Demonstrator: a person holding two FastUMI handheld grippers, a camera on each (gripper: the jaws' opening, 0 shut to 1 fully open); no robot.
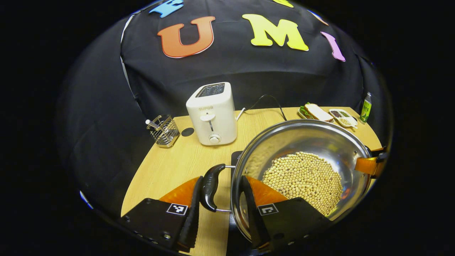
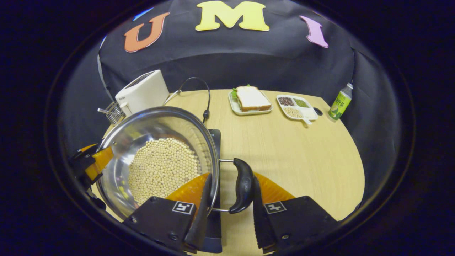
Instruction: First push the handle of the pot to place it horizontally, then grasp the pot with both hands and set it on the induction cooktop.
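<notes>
Induction cooktop [image 2: 214, 142]: dark slab, mostly hidden under the pot. Pot [image 1: 312, 142]: steel, holding pale round beans [image 1: 305, 177], above the cooktop; contact with it cannot be judged. Left gripper [image 1: 220, 209]: fingers straddle the pot's black side handle [image 1: 210, 188] and rim, outer finger just beside the handle; a firm pinch cannot be confirmed. Right gripper [image 2: 229, 209]: likewise around the opposite handle [image 2: 242, 186]. Table [image 2: 302, 160]: light wood, bearing toaster [image 1: 212, 113], wire basket [image 1: 164, 131], sandwich plate [image 2: 250, 99], divided dish [image 2: 296, 106], bottle [image 2: 339, 101]. Wall: black cloth.

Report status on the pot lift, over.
Left gripper fingers straddle the pot's left handle; right gripper likewise at the right handle. Pot of beans over the cooktop. Nothing blocking.
</notes>
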